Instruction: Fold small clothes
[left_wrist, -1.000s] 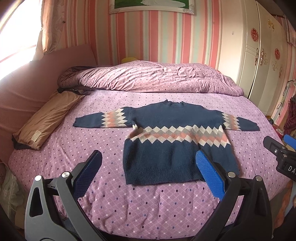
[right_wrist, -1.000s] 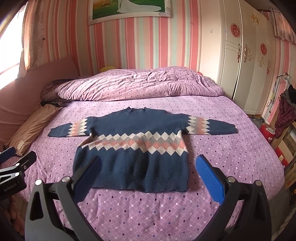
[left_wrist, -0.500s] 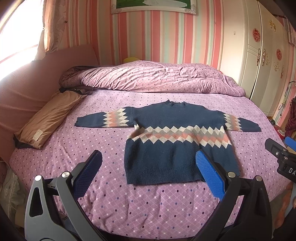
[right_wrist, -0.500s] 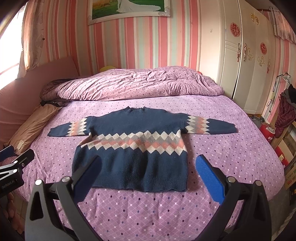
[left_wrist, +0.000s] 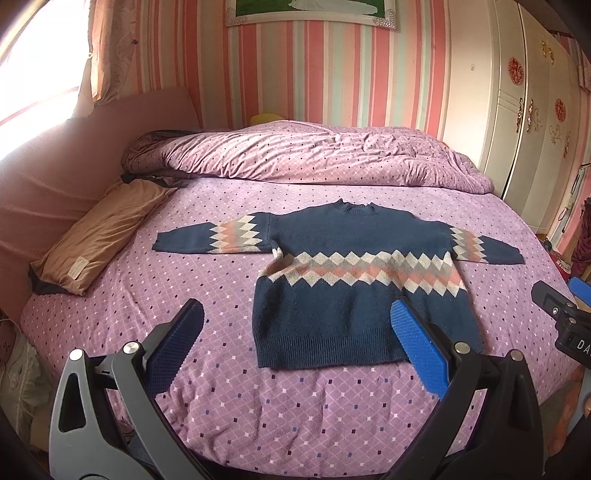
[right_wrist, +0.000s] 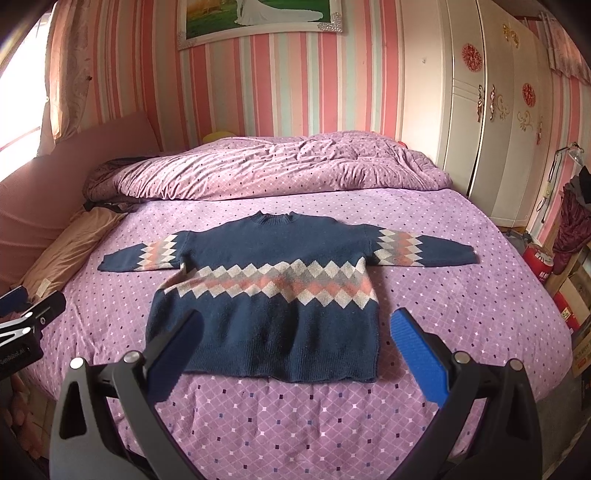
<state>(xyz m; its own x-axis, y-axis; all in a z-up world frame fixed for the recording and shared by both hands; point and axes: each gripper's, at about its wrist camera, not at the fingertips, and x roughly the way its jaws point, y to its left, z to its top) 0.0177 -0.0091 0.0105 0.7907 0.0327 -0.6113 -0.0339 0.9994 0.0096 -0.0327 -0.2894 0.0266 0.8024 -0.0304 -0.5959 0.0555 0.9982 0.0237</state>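
Observation:
A small navy sweater (left_wrist: 351, 236) with a band of white, grey and pink diamonds lies flat on the purple bedspread (left_wrist: 207, 288), sleeves spread out, hem toward me. It also shows in the right wrist view (right_wrist: 273, 254). My left gripper (left_wrist: 295, 321) is open and empty, held above the bed in front of the hem, toward the sweater's left side. My right gripper (right_wrist: 295, 328) is open and empty, in front of the hem toward the right side. Neither touches the sweater.
A bunched purple quilt (left_wrist: 314, 155) lies across the back of the bed. A tan pillow (left_wrist: 99, 236) lies at the left by the pink headboard (left_wrist: 55, 155). White wardrobes (right_wrist: 491, 110) stand at the right, with clutter (right_wrist: 565, 266) on the floor beside the bed.
Both views have shifted slightly; the sweater sits a little further right in the left wrist view. Both grippers stay open and the sweater has not moved.

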